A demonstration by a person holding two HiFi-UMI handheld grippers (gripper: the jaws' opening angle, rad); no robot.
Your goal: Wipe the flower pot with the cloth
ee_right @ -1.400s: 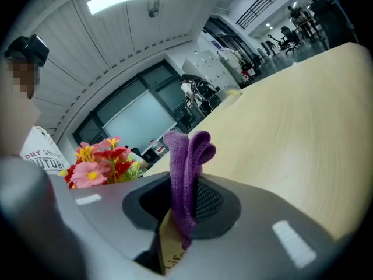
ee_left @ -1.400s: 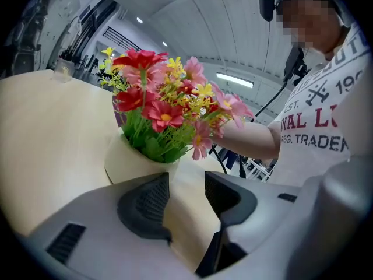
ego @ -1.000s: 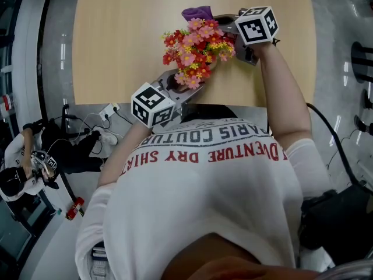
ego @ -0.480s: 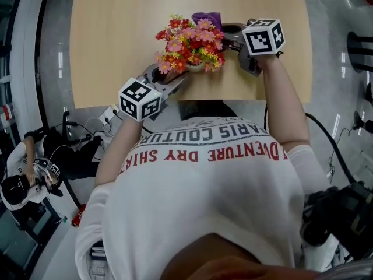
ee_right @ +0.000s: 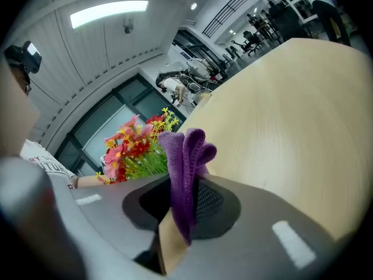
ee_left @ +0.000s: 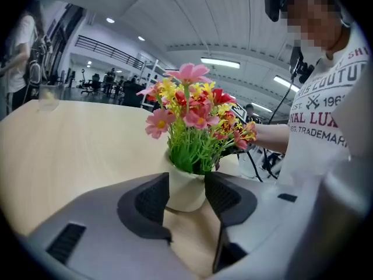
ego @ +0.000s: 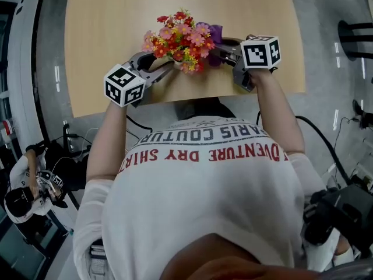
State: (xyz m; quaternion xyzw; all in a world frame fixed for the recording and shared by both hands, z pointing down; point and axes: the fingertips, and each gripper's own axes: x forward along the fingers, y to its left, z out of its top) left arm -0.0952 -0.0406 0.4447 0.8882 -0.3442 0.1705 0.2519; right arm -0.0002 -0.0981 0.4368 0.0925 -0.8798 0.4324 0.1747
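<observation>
Purple cloth [ee_right: 185,156] in right gripper [ee_right: 178,206] (pot [ee_left: 184,186] in left gripper [ee_left: 186,198])

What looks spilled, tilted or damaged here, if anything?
Nothing stands out. The flower pot stands upright, clamped in the left gripper; the purple cloth is pinched in the right gripper; the table shows no spill.
</observation>
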